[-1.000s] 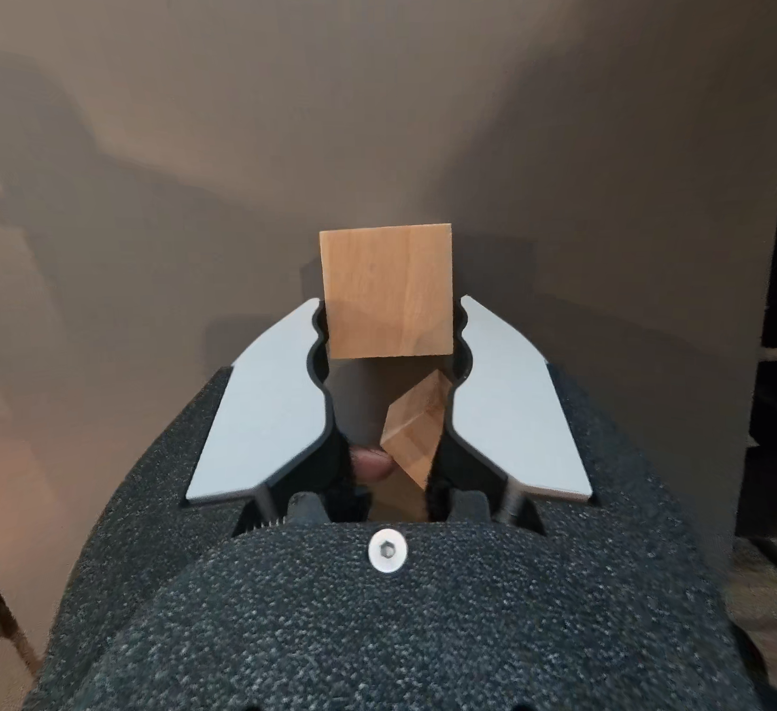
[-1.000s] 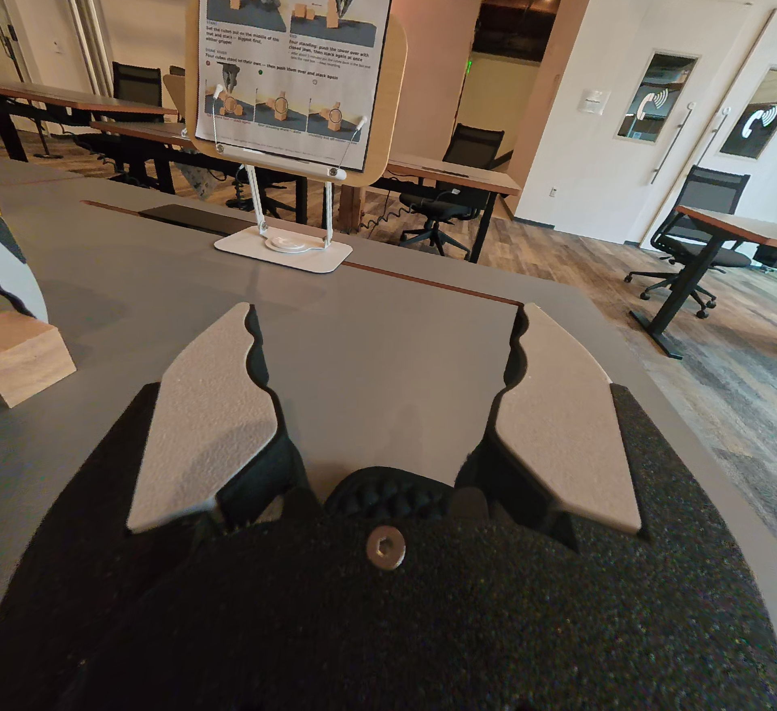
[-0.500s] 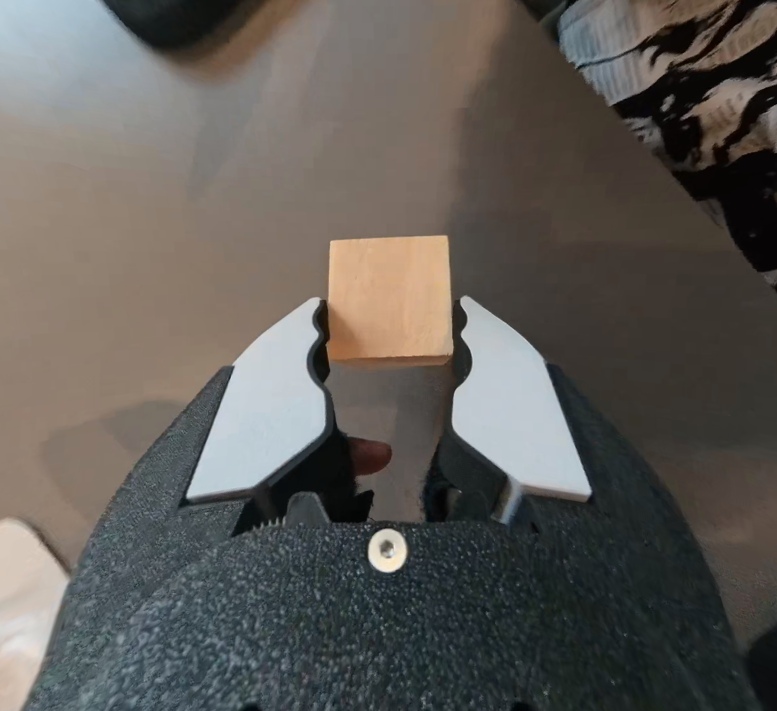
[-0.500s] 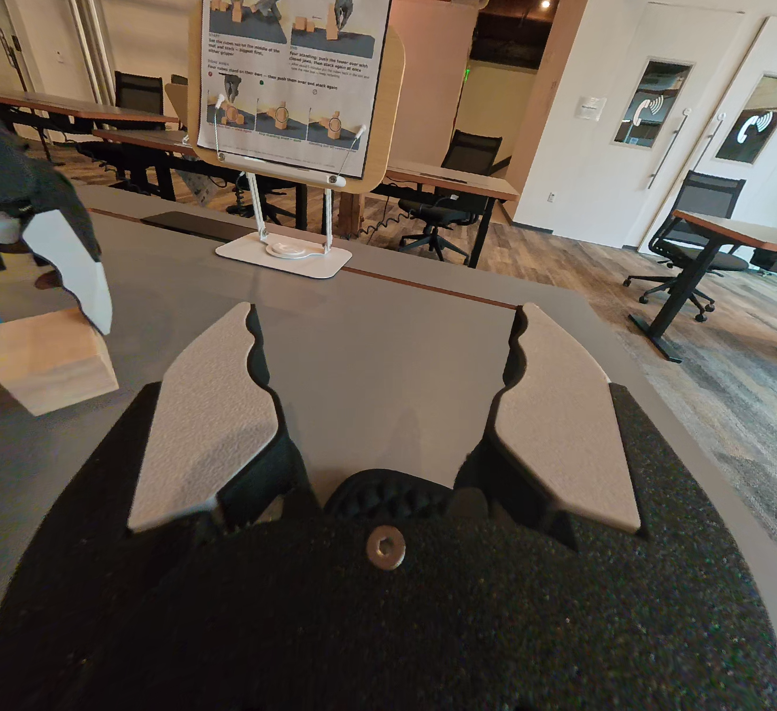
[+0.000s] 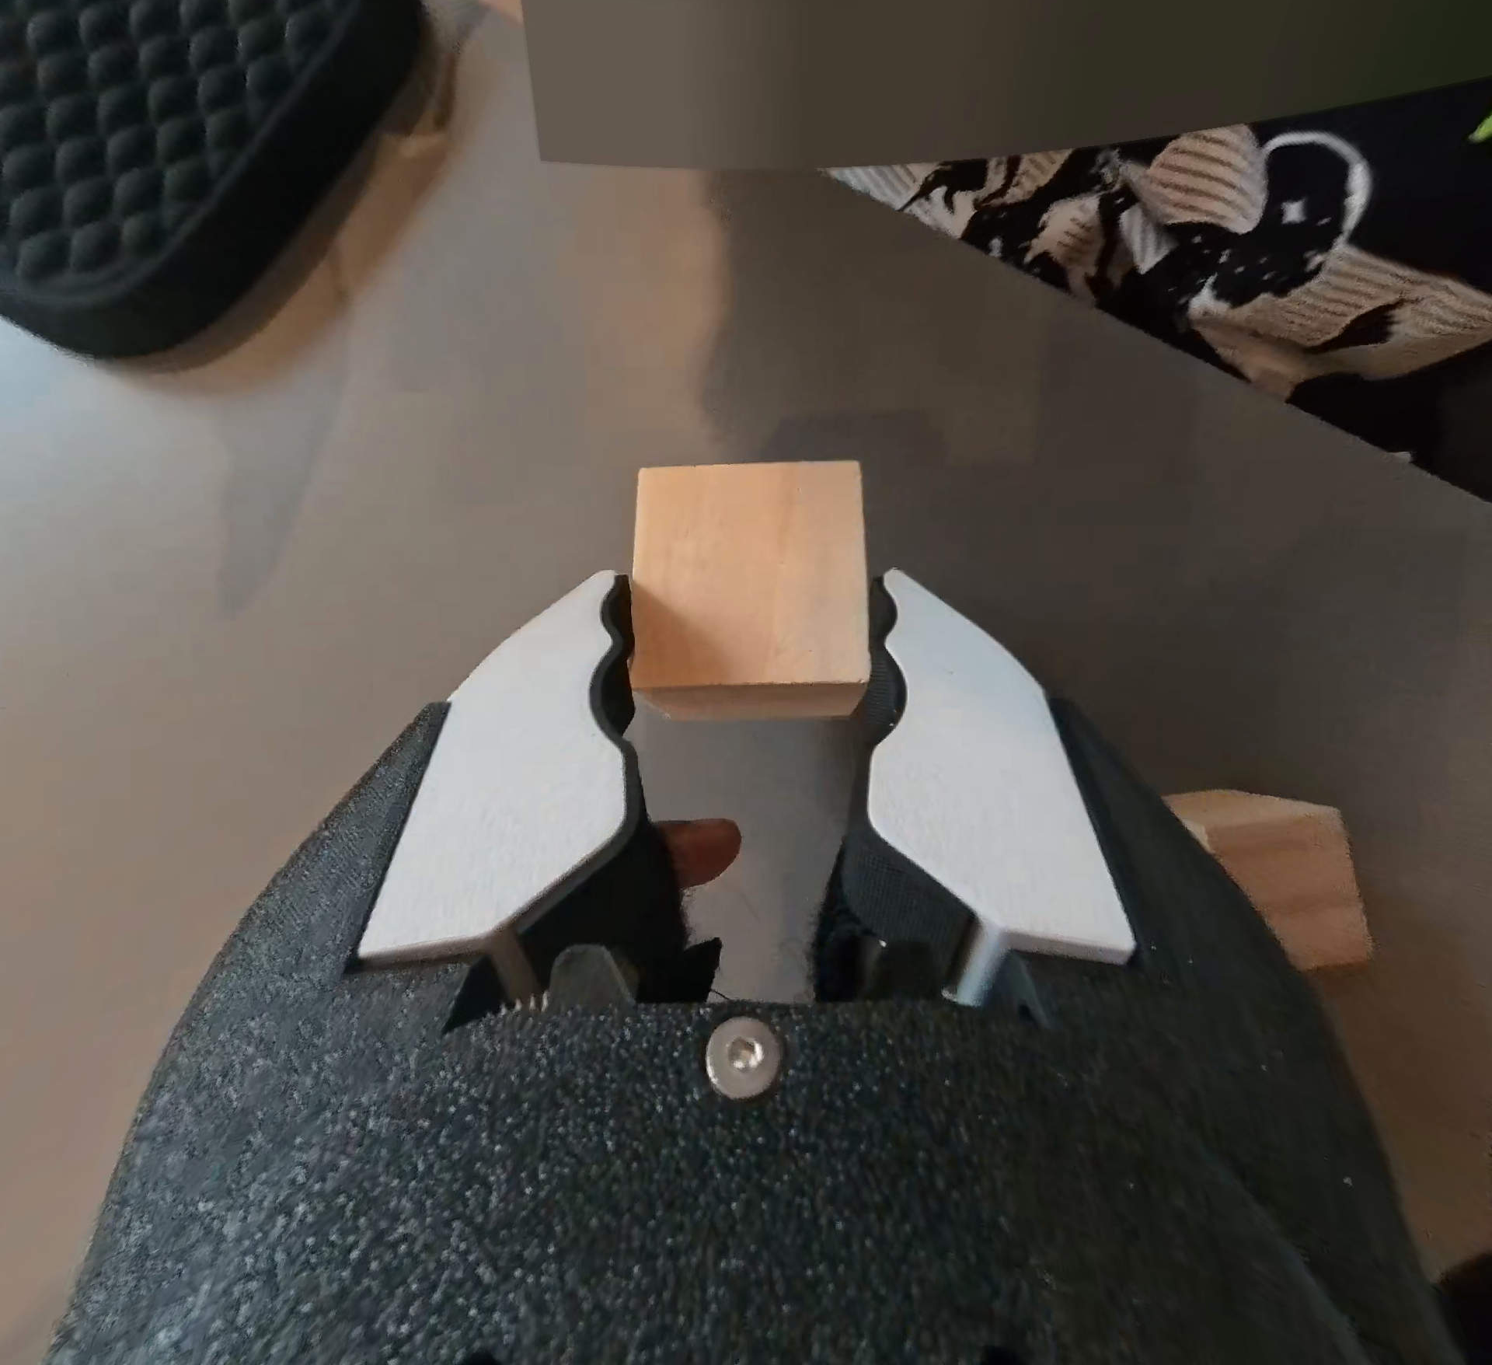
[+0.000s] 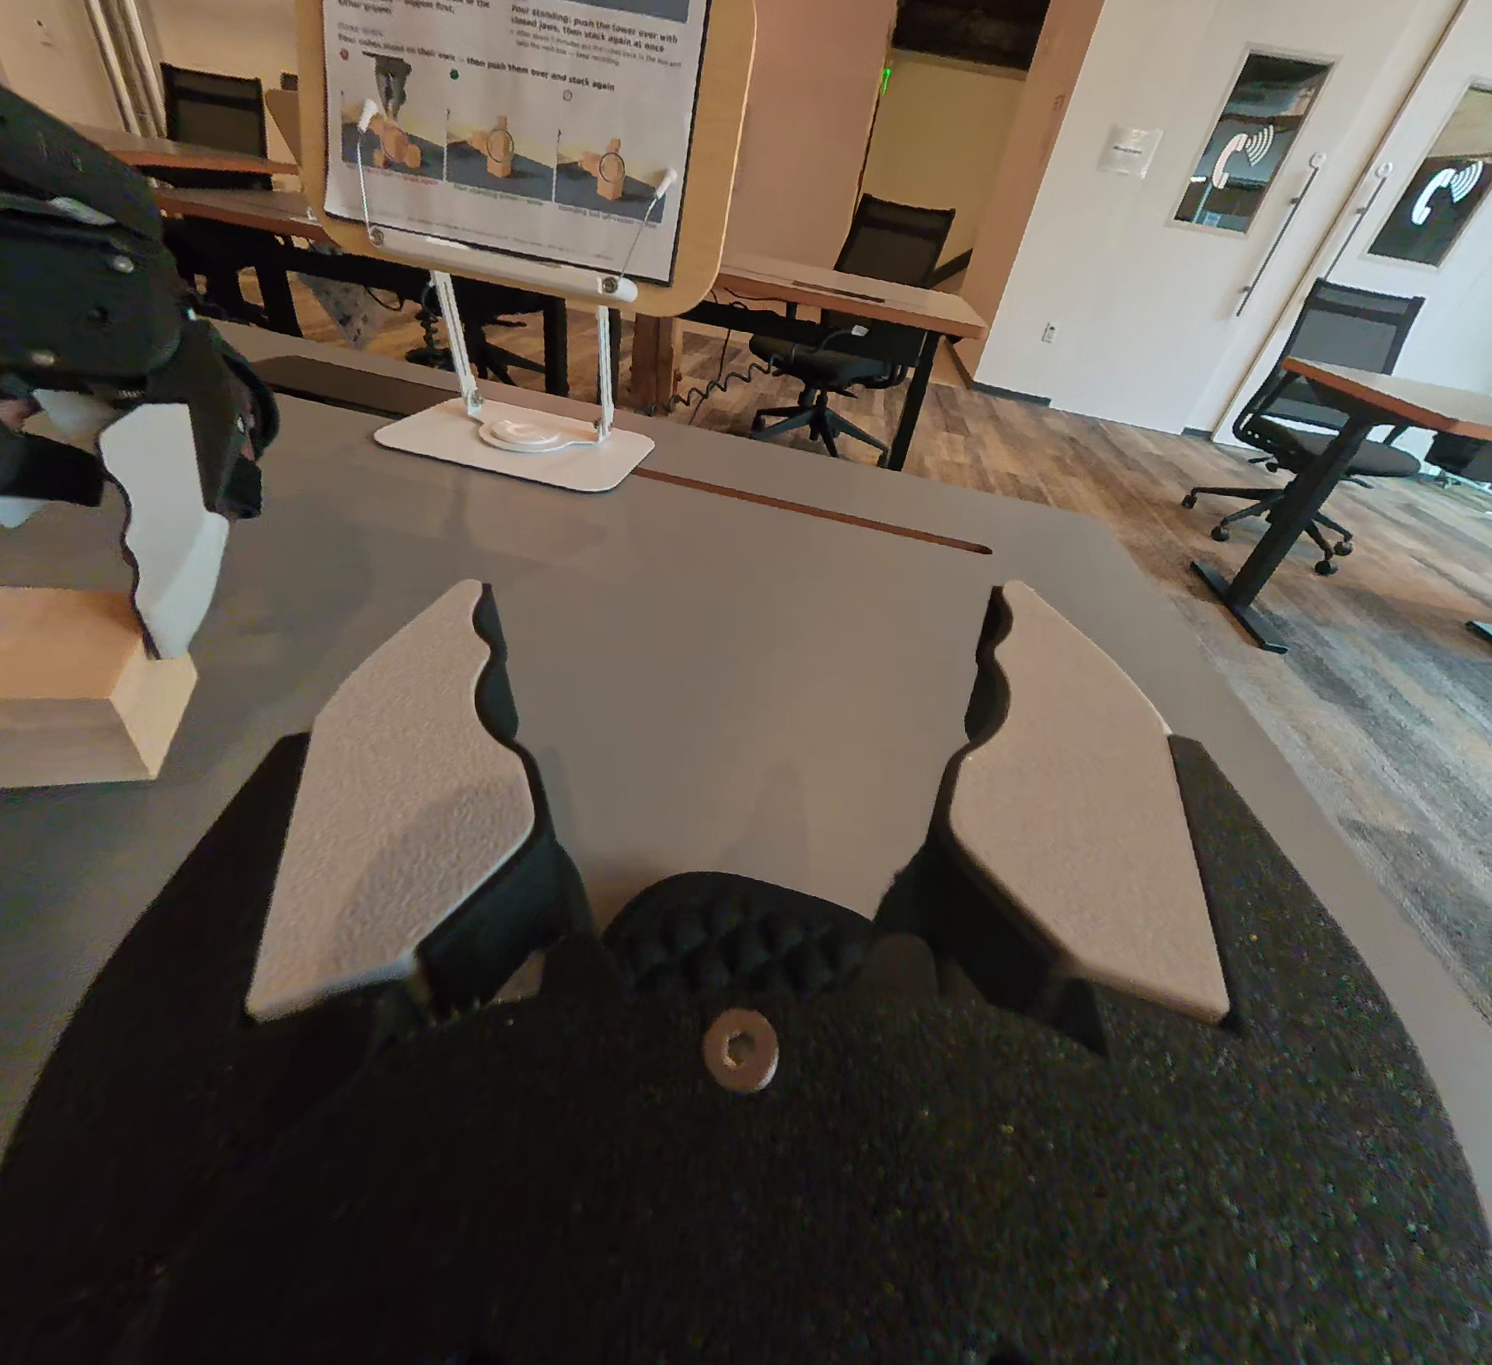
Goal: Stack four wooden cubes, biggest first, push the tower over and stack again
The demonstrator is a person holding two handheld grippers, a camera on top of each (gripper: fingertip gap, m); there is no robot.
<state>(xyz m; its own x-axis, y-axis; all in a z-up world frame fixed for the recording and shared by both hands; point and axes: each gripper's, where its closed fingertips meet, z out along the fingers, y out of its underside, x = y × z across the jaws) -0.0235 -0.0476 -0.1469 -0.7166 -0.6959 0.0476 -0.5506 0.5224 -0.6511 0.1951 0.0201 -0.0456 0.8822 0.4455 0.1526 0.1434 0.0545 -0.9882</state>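
My left gripper (image 5: 751, 599) points down at the grey table (image 5: 323, 599) and is shut on a light wooden cube (image 5: 747, 583) held by its two sides. The cube is low over the table; I cannot tell if it touches. A second wooden cube (image 5: 1284, 890) lies on the table to the right, partly hidden by the gripper body. In the right wrist view the held cube (image 6: 73, 680) and a left finger (image 6: 165, 559) show at the far left. My right gripper (image 6: 739, 615) is open and empty above the table.
A stand with an instruction sheet (image 6: 517, 74) on a white base (image 6: 517, 446) stands at the back of the table. The table's right edge (image 6: 1211, 640) drops to the floor. The right gripper's black body (image 5: 161, 107) and a person's patterned garment (image 5: 1211, 260) border the left wrist view.
My left gripper has swung round with the cube and tilted down toward the table near the right gripper. The small cube seen between its fingers is gone from there. The right gripper barely moved.
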